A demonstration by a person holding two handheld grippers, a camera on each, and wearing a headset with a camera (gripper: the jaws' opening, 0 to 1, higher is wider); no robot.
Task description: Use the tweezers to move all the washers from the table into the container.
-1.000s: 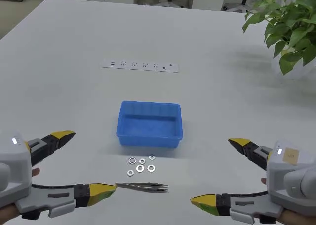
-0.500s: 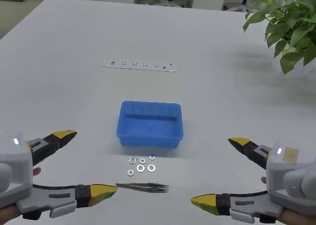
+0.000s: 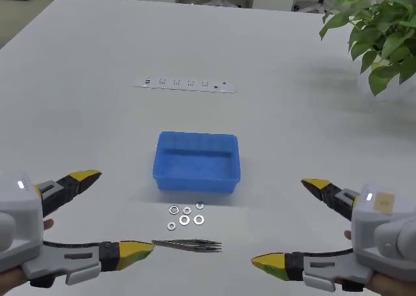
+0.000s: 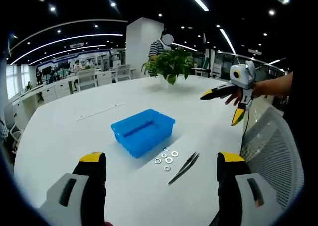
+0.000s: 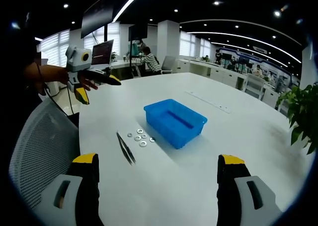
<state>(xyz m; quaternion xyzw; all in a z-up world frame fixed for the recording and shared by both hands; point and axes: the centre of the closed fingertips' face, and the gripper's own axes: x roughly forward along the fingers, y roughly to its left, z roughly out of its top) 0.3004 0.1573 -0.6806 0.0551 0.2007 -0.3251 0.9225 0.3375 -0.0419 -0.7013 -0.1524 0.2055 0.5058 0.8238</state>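
**While the left gripper [image 3: 123, 210] and right gripper [image 3: 278, 221] hang spread, the tweezers [image 3: 188, 245] lie untouched**

While both hover low over the table's [image 3: 292, 127] near edge, each has its jaws wide apart and holds nothing. The tweezers lie flat between them, closer to the left gripper. Six washers [image 3: 185, 216] sit in a loose cluster just past the tweezers, not touching them. The blue container [image 3: 195, 184] is just beyond the washers, toward mid-table. A power strip [image 3: 184, 84] lies farther toward the far edge. A plant [image 3: 380, 29] stands at the far right corner.
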